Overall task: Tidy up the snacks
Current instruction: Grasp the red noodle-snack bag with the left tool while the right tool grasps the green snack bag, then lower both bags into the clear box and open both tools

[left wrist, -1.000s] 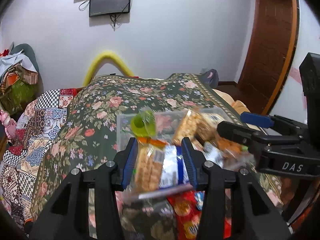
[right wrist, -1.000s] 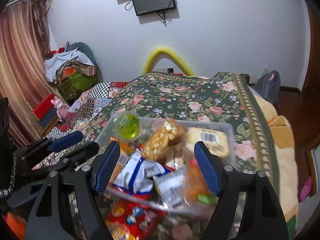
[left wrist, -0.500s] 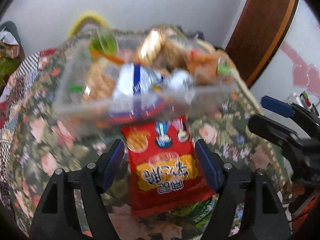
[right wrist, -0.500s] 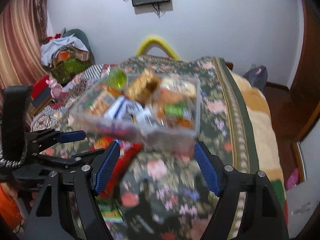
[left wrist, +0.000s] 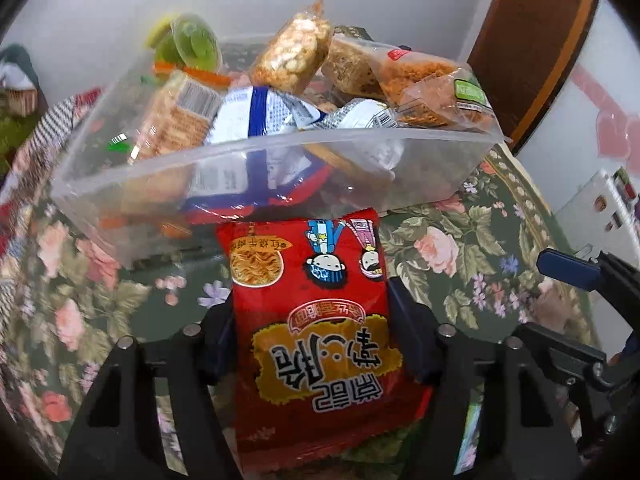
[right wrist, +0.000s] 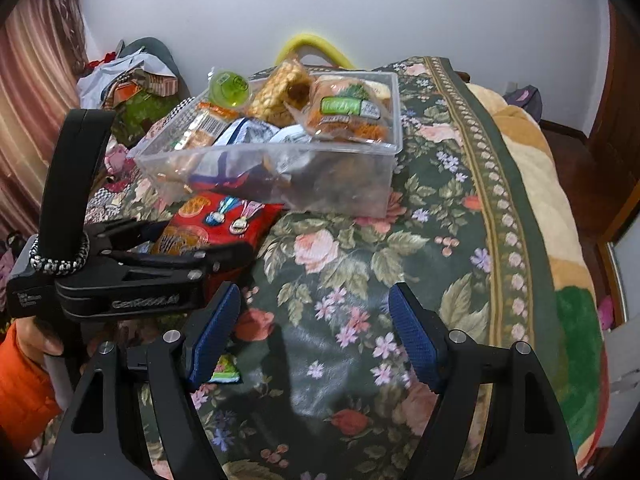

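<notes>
Having left the full clear bin (left wrist: 256, 184), the left gripper (left wrist: 310, 344) now clamped the red noodle packet (left wrist: 320, 332) beside it, while the right gripper (right wrist: 314, 336) hung apart, empty, above the bedspread (right wrist: 440, 208).

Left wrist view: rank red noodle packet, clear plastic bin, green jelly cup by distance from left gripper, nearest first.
1. red noodle packet: between the left gripper fingers, lying on the bedspread.
2. clear plastic bin: just beyond the packet's far end, centre.
3. green jelly cup: far left corner of the bin, atop the pile.
</notes>
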{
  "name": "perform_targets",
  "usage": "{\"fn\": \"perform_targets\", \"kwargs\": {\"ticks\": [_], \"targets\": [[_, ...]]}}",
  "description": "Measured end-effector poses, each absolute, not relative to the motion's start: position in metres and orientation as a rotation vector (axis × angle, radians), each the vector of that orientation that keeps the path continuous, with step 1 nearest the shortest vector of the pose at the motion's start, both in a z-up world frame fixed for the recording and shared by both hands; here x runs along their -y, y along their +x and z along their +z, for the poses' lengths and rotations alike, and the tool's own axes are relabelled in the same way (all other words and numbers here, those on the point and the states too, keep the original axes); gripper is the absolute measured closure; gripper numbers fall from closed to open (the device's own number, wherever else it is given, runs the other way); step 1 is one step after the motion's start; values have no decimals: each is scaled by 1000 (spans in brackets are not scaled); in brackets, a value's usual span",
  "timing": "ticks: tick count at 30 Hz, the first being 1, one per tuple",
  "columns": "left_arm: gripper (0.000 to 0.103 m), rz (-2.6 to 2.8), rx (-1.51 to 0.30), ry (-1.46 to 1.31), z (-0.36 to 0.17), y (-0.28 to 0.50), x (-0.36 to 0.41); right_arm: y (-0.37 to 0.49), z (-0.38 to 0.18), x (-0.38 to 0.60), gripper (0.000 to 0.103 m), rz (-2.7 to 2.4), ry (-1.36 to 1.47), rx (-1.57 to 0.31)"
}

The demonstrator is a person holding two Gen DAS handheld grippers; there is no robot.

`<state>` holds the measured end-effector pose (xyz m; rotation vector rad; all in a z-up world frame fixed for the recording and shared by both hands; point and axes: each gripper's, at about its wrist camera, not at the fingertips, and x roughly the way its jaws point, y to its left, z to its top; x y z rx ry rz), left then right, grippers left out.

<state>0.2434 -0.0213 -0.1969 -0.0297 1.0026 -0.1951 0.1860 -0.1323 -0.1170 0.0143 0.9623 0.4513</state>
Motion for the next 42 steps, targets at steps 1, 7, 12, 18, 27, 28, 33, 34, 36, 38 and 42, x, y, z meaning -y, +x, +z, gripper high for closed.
{"fn": "perform_targets", "kwargs": {"ticks": [1, 7, 12, 18, 27, 28, 33, 34, 36, 38, 42], "targets": [[39, -191, -992, -27, -195, 241, 20, 184, -117, 131, 29, 457, 19, -965], [39, -176, -918, -32, -172, 210, -3, 173, -122, 107, 29, 538, 13, -999], [39, -153, -859, -47, -147, 185, -26, 166, -130, 77, 29, 608, -57, -1021], [39, -113, -839, -55, -139, 170, -44, 165, -145, 54, 47, 664, -86, -1050], [39, -106, -803, -102, -127, 168, -50, 157, -142, 43, 72, 682, -140, -1002], [39, -110, -799, -101, -124, 170, -49, 157, -140, 40, 72, 683, -142, -993], [39, -116, -753, -100, -108, 181, -46, 170, -123, 50, 72, 682, -111, -946], [39, -117, -741, -102, -104, 184, -46, 176, -118, 54, 72, 676, -99, -932], [39, -116, -723, -98, -99, 191, -44, 186, -108, 61, 71, 660, -70, -901], [39, -114, -709, -93, -95, 198, -42, 197, -98, 66, 71, 637, -46, -866], [39, -118, -691, -86, -89, 218, -37, 220, -82, 67, 71, 605, -30, -811]]}}
